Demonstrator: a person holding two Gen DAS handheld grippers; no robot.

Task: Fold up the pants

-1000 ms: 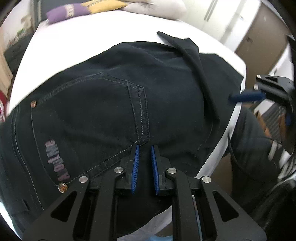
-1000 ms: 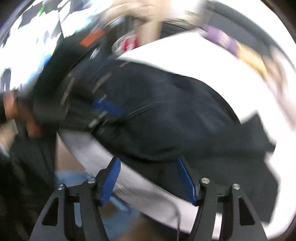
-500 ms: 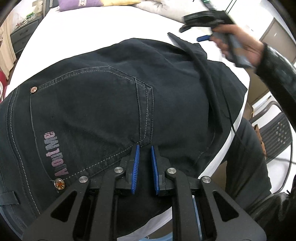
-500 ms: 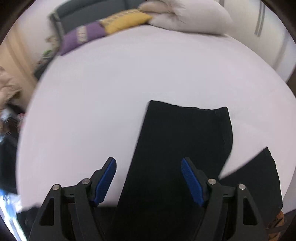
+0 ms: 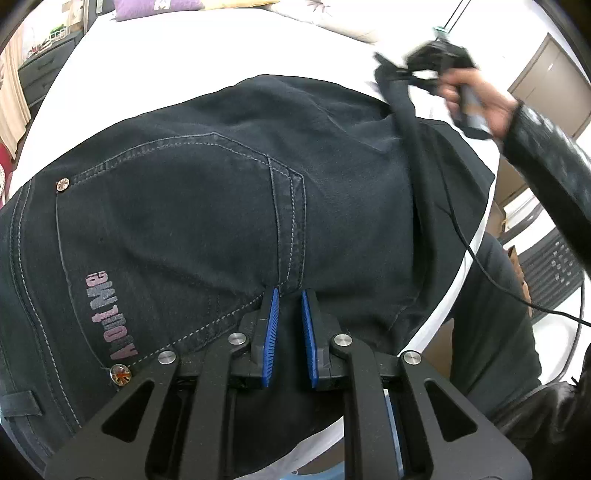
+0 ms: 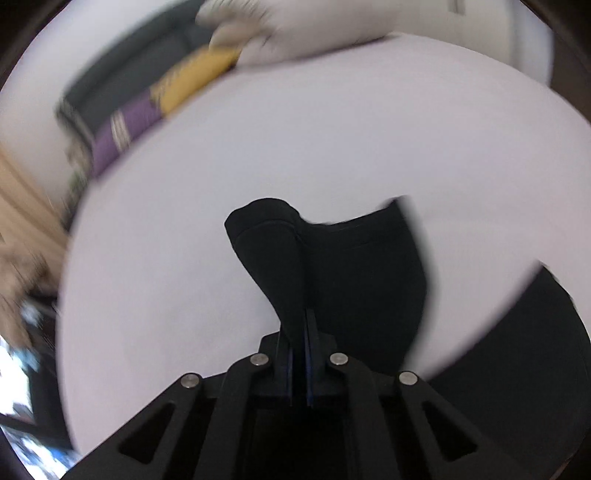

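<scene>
Dark denim pants [image 5: 229, 206] lie on a white bed [image 5: 184, 55], back pocket and pink lettering facing up. My left gripper [image 5: 288, 295] rests at the waist by the pocket seam, jaws nearly closed on a fold of the denim. My right gripper [image 6: 299, 325] is shut on the hem end of a pant leg [image 6: 332, 258] and holds it lifted off the sheet. It also shows in the left wrist view [image 5: 436, 66], far right, gripping the raised leg end.
Purple and yellow pillows [image 6: 147, 110] and a white pillow [image 6: 295, 33] lie at the bed's head. A dresser [image 5: 37, 70] stands left of the bed. A black chair [image 5: 554, 273] and a trailing cable [image 5: 491, 273] are beyond the right bed edge.
My right gripper swung over to the far leg end, closed on it and lifted it. My left gripper stayed at the waist.
</scene>
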